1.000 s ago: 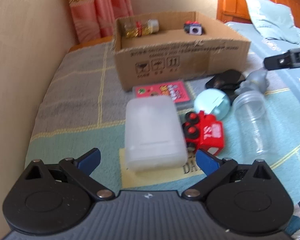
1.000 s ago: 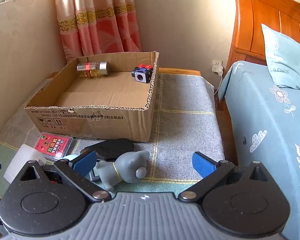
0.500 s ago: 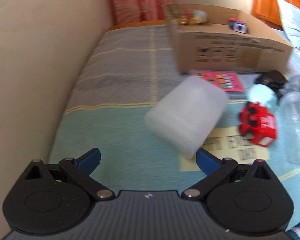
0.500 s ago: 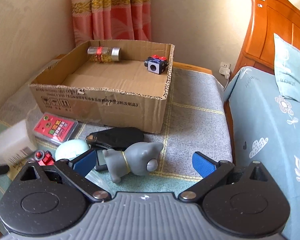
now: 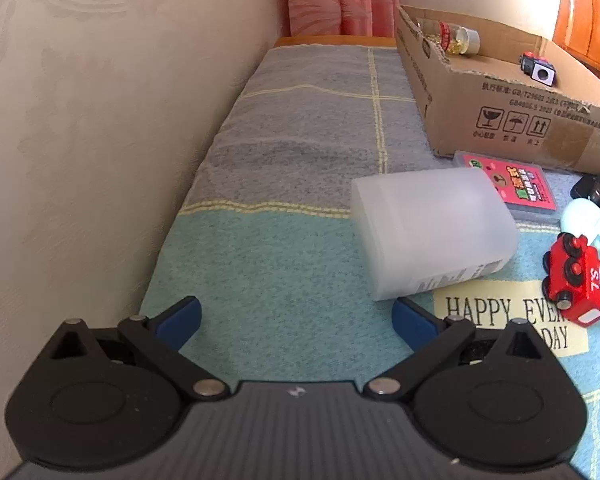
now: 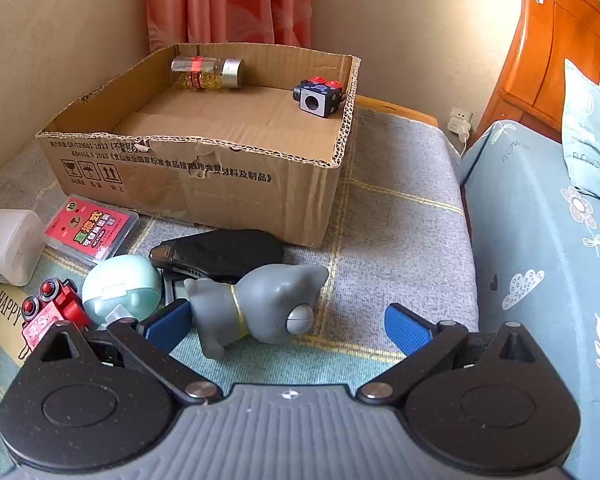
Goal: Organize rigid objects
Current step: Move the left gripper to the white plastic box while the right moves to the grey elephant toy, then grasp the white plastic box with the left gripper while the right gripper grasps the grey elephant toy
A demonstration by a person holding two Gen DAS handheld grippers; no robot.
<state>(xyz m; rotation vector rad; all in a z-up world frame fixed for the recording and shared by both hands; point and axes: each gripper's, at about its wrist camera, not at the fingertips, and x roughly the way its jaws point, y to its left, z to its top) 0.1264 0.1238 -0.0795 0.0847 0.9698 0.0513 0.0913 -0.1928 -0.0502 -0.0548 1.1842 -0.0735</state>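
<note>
A frosted white plastic box [image 5: 432, 232] lies on the blanket just ahead and right of my open, empty left gripper [image 5: 296, 320]; it also shows in the right wrist view [image 6: 8, 246]. My right gripper [image 6: 286, 326] is open and empty, with a grey cat figurine [image 6: 260, 304] lying between its fingers. A cardboard box [image 6: 204, 176] stands behind, holding a glass bottle [image 6: 208, 72] and a black cube toy [image 6: 320, 98]. A red card pack [image 6: 90, 228], mint round case [image 6: 120, 290], red toy truck [image 5: 580, 280] and black case [image 6: 220, 252] lie in front of it.
A wall [image 5: 100, 120] runs close along the left of the blanket-covered surface [image 5: 300, 128]. Pink curtains [image 6: 228, 0] hang behind the box. A bed with blue sheet [image 6: 540, 240] and wooden headboard [image 6: 560, 48] is on the right.
My left gripper has swung left toward the wall, so the white box now sits to its right. My right gripper has moved forward and lower, closer to the cat figurine.
</note>
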